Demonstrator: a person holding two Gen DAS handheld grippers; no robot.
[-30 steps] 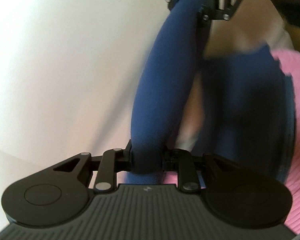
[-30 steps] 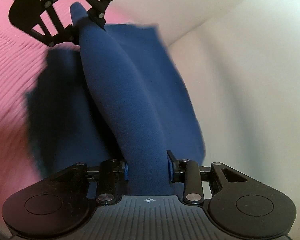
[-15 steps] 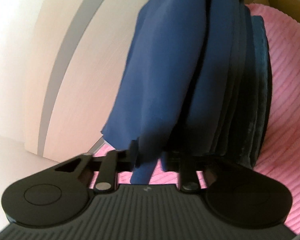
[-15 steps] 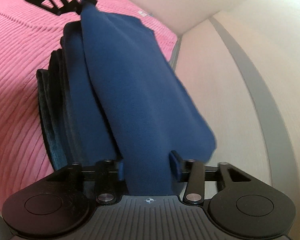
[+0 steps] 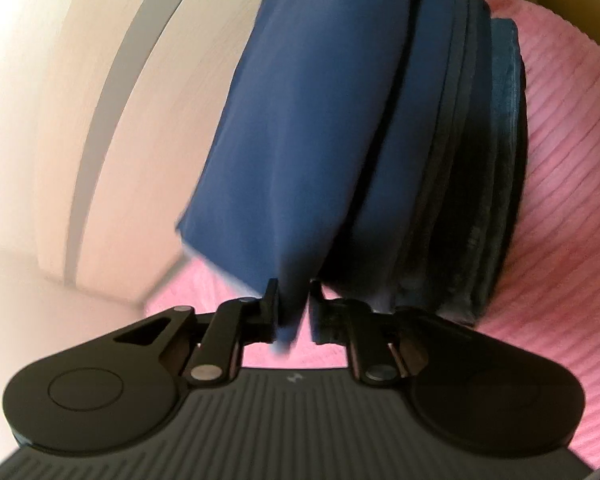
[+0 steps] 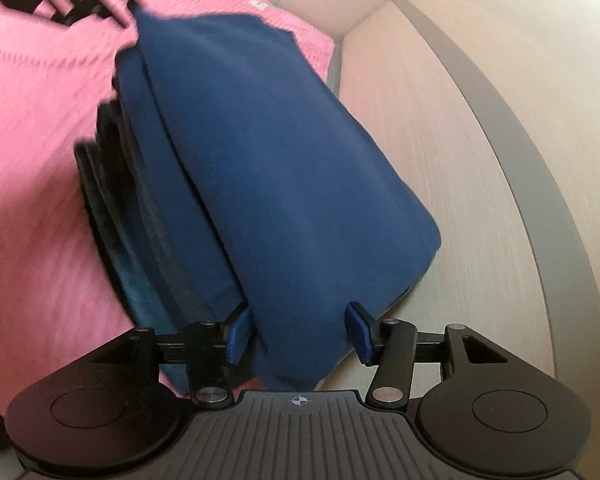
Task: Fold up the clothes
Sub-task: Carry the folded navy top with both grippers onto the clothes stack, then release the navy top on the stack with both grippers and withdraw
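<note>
My left tongs (image 5: 292,312) are pinched on a thin corner of the blue garment (image 5: 312,128), the fabric running straight through the narrow gap between the fingers. My right tongs (image 6: 298,330) stand wider; the same garment's folded end fills the space between the blue pads (image 6: 236,330), but I cannot tell whether they are clamping it or just bracketing it.

Ahead of both tongs the garment lies as a folded slab on top of a pile of folded clothes (image 5: 484,184), which sits on a pink ribbed bedcover (image 5: 560,168). Beyond the pile, to the left of my left tongs and to the right of my right ones, is a pale wood panel (image 6: 440,128) with a grey stripe.

My worry is the release. If one side lets go first, or I pull back while a corner is pinched, I judge the top layer will drag, open its fold and slide off the pile toward the panel. The left grip is on so little cloth that it could also slip early.

Count: two tongs, one held garment, one pile whose layers I cannot count reliably, one bedcover.
</note>
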